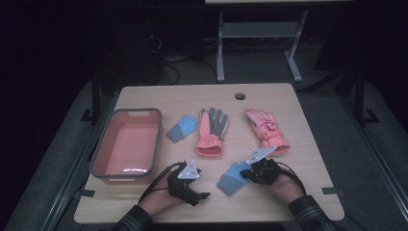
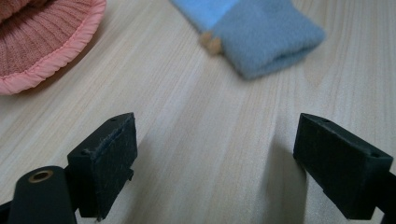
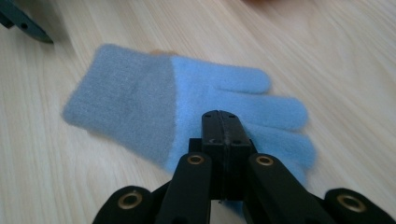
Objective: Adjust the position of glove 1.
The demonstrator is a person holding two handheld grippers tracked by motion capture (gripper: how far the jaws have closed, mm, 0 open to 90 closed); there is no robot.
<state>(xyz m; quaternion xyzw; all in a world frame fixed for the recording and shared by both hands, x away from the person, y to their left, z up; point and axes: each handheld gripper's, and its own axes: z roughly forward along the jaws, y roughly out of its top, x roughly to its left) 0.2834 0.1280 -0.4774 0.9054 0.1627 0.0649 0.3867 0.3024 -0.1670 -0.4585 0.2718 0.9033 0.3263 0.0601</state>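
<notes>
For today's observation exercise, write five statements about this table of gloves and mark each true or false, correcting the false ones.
1. The right gripper has its jaws closed over the blue glove. True.
2. The left gripper is shut on a glove. False: its jaws stand open over bare table.
3. The pink tub holds two gloves. False: no glove lies in it.
4. A second blue glove lies between the tub and the pink and grey glove. True.
5. The pink glove with a red patch lies on the floor. False: it lies on the table.
</notes>
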